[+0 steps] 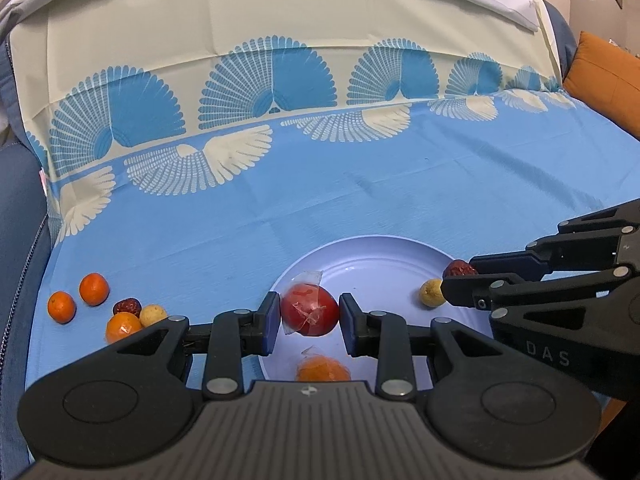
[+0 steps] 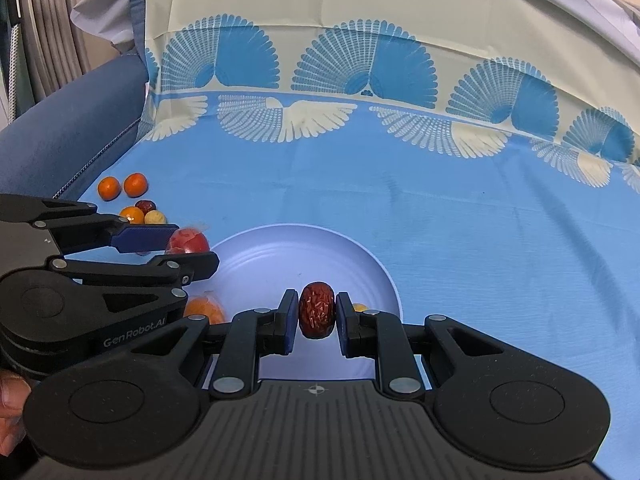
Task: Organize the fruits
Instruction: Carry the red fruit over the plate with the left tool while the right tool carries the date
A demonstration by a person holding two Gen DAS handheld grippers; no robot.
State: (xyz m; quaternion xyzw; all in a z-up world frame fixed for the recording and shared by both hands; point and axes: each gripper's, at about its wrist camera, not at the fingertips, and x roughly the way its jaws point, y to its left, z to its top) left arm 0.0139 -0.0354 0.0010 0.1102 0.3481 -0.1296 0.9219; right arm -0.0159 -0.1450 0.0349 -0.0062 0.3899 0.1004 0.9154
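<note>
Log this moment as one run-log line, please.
left gripper: shut on wrapped red fruit | right gripper: shut on red date | both over plate

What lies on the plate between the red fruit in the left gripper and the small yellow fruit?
Only bare plate between the wrapped red fruit and the yellow fruit, seen in the left wrist view.

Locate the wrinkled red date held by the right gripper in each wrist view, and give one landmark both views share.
Left wrist view: the red date shows at right, over the far right rim of the plate, at the right gripper tips.
Right wrist view: the date is low centre, pinched between the pads.
Shared landmark: the pale blue plate.
</note>
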